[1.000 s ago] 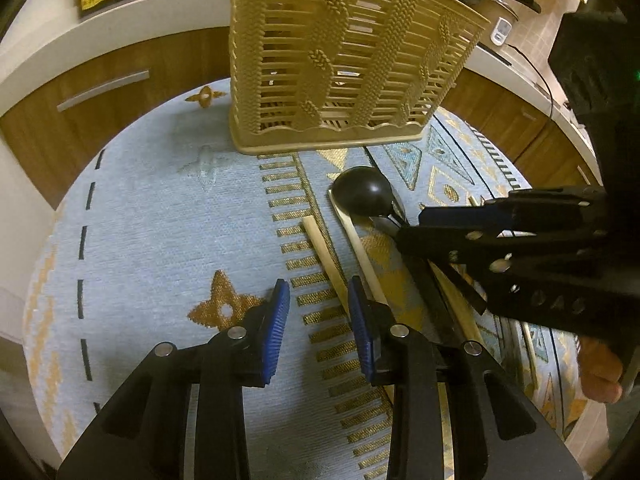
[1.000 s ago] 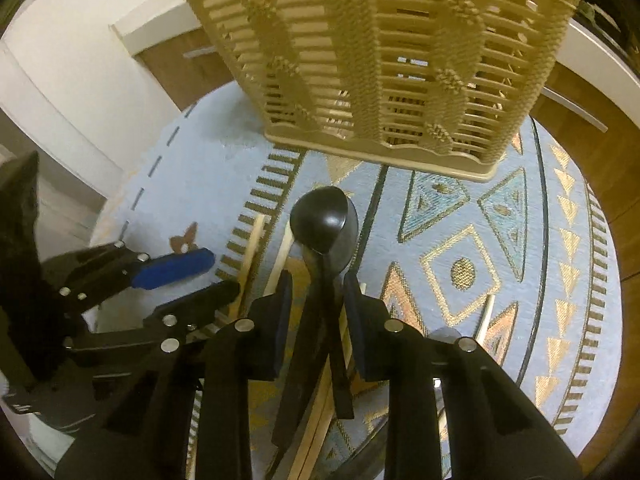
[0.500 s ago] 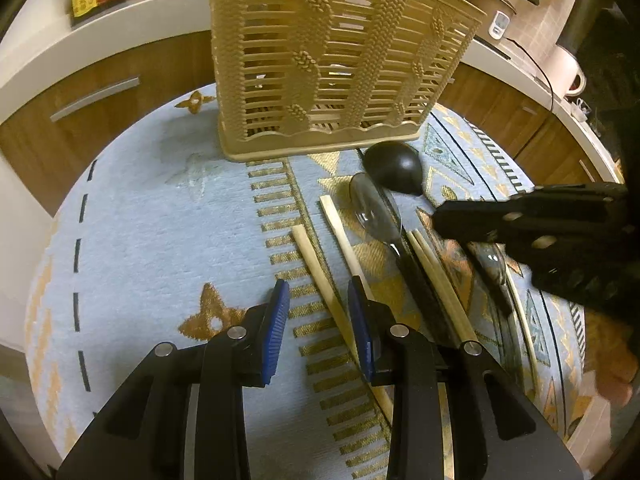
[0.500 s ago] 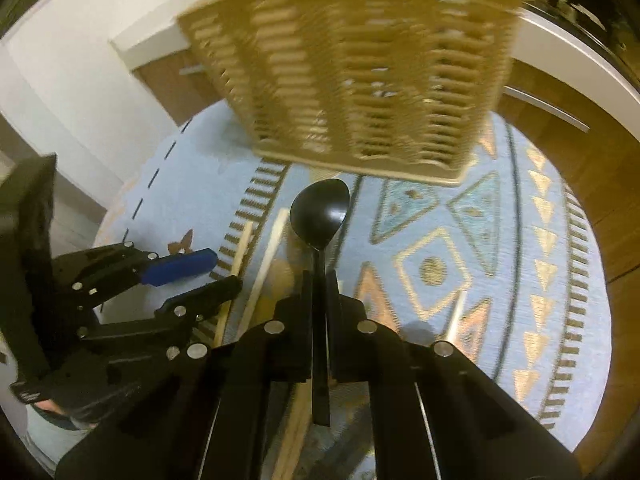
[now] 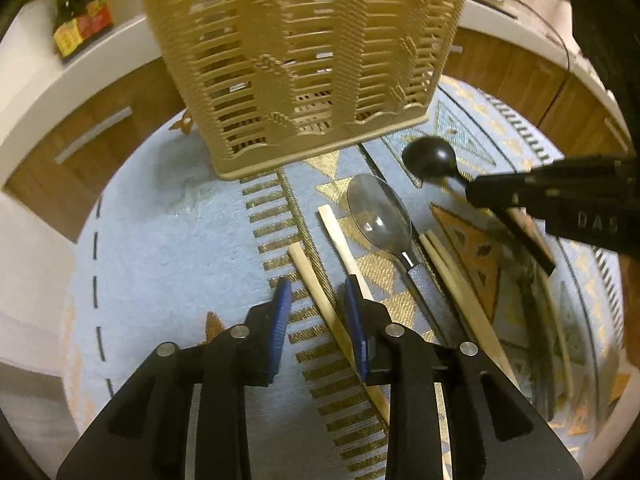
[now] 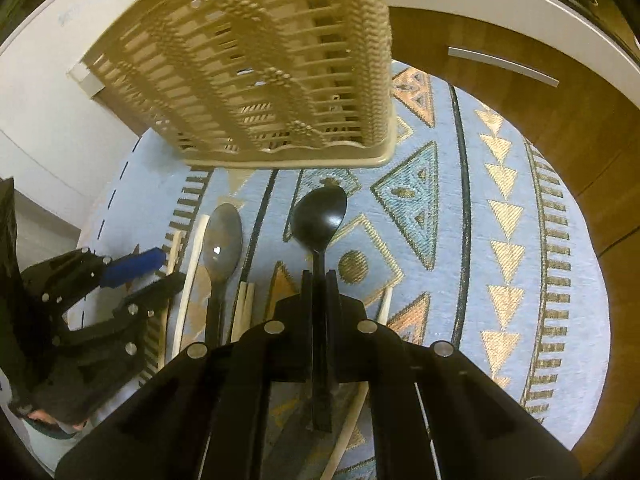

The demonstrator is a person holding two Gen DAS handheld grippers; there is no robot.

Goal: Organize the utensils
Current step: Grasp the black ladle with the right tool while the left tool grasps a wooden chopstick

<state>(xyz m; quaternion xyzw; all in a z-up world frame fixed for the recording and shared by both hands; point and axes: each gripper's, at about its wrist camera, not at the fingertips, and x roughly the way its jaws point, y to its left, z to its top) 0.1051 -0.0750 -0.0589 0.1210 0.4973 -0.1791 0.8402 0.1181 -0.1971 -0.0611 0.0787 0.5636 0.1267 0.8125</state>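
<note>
"DAS" on right hand-held gripper (image 5: 472,194)

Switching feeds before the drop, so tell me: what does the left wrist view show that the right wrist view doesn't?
Only the left wrist view: bottles on the counter, and the left tongs from behind, open over a wooden chopstick.

Only the right wrist view: the right tongs shut on the black spoon, seen straight down its handle.

Both: the beige basket, the clear spoon lying on the blue patterned cloth, loose chopsticks and wooden cabinet fronts.
</note>
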